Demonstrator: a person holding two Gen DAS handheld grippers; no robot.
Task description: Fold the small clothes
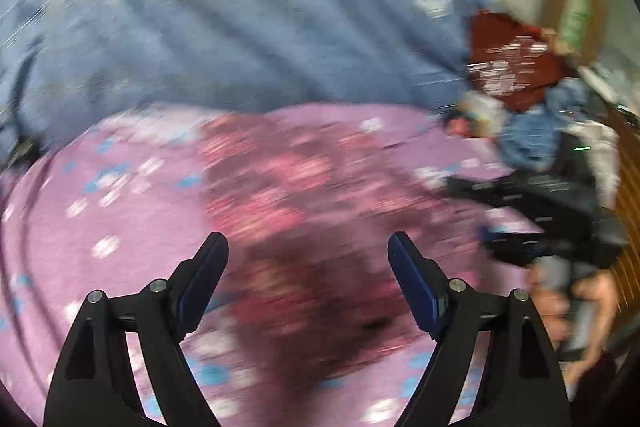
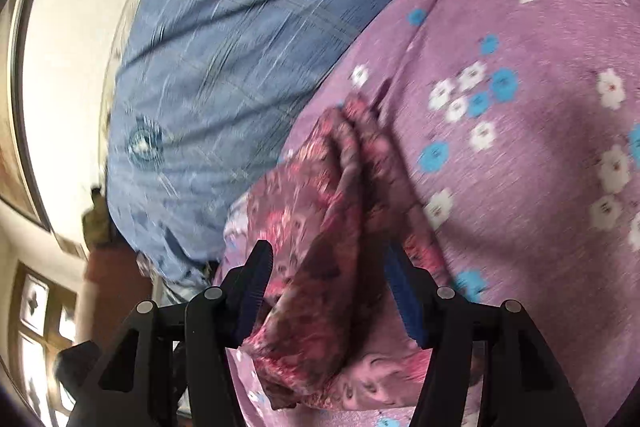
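Your right gripper [image 2: 326, 273] angles down over the small garment [image 2: 316, 227], its jaws standing apart: a bunched fold of the cloth rises in the gap between them, lying close against the left finger, though blur hides whether that blue ribbed pad truly touches it; the right pad stands clear. Your left gripper [image 1: 308, 259] also tilts downward with its jaws spread wide and nothing between them, hovering above the same garment [image 1: 288, 195], which in that view is only a smeared maroon-and-pink patch.

That garment is thin, soft fabric printed with pink and red flowers on a brownish-maroon ground, creased into a long ridge running away from your right gripper. It lies on a lilac bedsheet [image 2: 520, 187] with a fine woven texture and scattered white and blue blossoms. Beyond the sheet, on the far side, spreads a blue quilt [image 1: 240, 27] with pale streaks and round medallions, rumpled in long folds. At the far right of the left wrist view sits a heap of other clothes [image 1: 516, 67], dark red and blue, too blurred to describe further.
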